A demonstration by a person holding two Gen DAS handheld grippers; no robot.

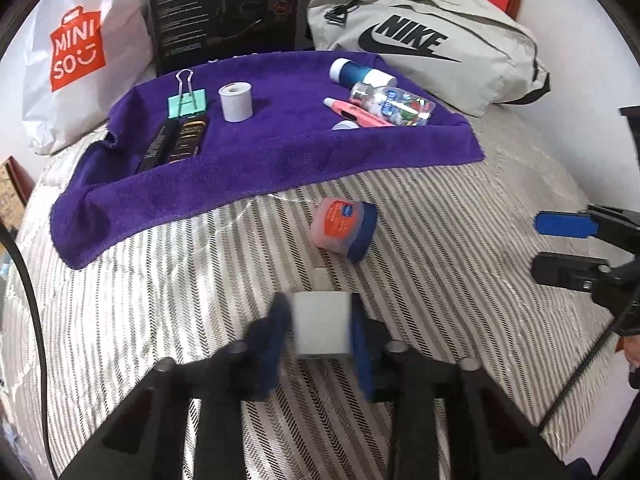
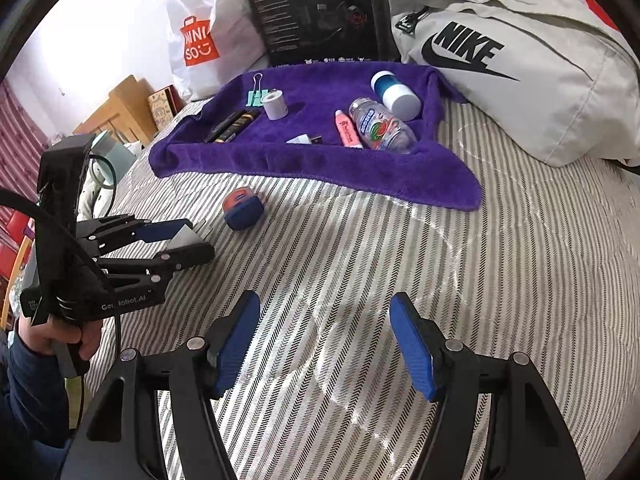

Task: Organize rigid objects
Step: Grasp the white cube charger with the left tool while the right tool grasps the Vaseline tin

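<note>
Across the top of both frames a grey Nike bag (image 1: 432, 48), a white Miniso bag (image 1: 76, 60) and a black carton (image 1: 224, 8) stood behind a purple towel (image 1: 248, 160) spread on the striped bedcover (image 2: 500, 280). On the towel's upper-left part lay a mint binder clip (image 1: 187, 98), a small grey tape roll (image 1: 236, 101) standing on end and two dark tubes (image 1: 172, 143) side by side; on its upper-right part lay a blue bottle with a white cap (image 1: 360, 73), a clear printed bottle (image 1: 394, 105) and a pink tube (image 1: 356, 111), close together. Off the towel, at mid-frame in the left wrist view, a Vaseline jar (image 1: 344, 229) lay tipped on its side on the bedcover, blue lid toward lower right. At the bottom centre of that view the left gripper (image 1: 322, 330) was clenched on a white block (image 1: 322, 330), its flat sides against the blue pads, held low over the bedcover. The towel lay straight ahead of and above those fingers in the frame, with the jar between; that heading looked like what the coming placement would depend on. The right gripper (image 2: 324, 344), at the bottom of its own view, stood released with nothing between its fingers, and the jar lay ahead to its upper left, seemingly nearer the left gripper.
</note>
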